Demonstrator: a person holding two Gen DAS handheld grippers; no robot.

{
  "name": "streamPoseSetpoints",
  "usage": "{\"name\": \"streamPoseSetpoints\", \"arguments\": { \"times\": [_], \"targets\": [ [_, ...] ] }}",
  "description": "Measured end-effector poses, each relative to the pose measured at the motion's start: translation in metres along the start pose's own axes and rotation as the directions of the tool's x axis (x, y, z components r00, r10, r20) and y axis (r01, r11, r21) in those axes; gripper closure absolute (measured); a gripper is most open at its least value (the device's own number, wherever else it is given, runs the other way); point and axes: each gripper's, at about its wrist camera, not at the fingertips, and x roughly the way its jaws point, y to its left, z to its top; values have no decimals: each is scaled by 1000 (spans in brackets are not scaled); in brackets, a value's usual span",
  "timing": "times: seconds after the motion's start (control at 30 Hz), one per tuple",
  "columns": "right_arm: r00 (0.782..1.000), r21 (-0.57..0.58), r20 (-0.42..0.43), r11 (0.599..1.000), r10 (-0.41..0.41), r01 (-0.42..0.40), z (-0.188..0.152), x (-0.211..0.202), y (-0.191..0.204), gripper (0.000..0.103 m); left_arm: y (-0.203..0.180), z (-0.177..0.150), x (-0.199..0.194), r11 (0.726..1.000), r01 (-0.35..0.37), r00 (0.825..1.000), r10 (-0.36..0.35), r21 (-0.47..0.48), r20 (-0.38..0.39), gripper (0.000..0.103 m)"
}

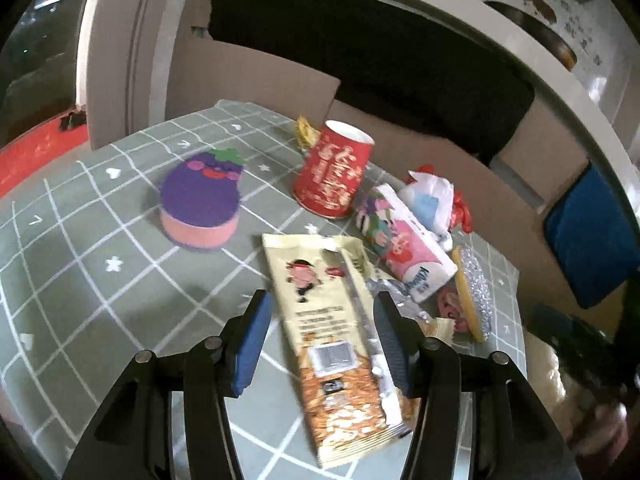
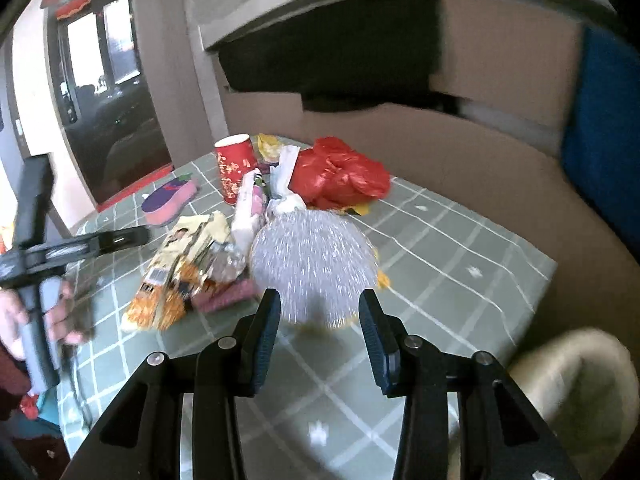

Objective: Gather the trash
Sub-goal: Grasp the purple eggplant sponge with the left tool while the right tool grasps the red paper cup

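Note:
A cream and orange snack wrapper (image 1: pixel 332 332) lies flat on the green checked tablecloth (image 1: pixel 80 264). My left gripper (image 1: pixel 322 320) hangs open above it, one finger on each side, and its pads do not press on it. Beyond are a red paper cup (image 1: pixel 332 172), an aubergine-shaped sponge (image 1: pixel 200 204), a pink tissue pack (image 1: pixel 404 244) and a white plastic bag (image 1: pixel 428 200). My right gripper (image 2: pixel 320 304) is open just short of a silver wire scrubber (image 2: pixel 316 264), with nothing between its fingers. A red plastic bag (image 2: pixel 340 176) lies behind the scrubber.
Brown cardboard boxes (image 1: pixel 440 152) stand close behind the table, with a blue cloth (image 1: pixel 588 232) to the right. A cream cushion (image 2: pixel 580 392) sits beyond the table's near right edge. A hand (image 2: pixel 60 320) holds the left gripper at the table's left.

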Motion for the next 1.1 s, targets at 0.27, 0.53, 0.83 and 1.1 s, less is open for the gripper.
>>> {"name": "streamPoseSetpoints", "arguments": {
  "times": [0.27,0.53,0.83,1.1],
  "targets": [
    [998,34,-64,999,12,-10,20,49,-21,64,35,27,-3,998,-26,997,30,-49,73,49],
    [1000,95,-21,995,-12,14,10,40,-29,64,81,78,47,972,-170,982,180,-163,49,49],
    [1000,126,-14,992,28,-26,5,30,-30,64,104,84,73,957,-122,992,119,-264,-30,42],
    [999,126,3,991,44,-44,-2,19,-25,64,46,62,69,996,-65,997,62,-59,-54,50]
  ]
}}
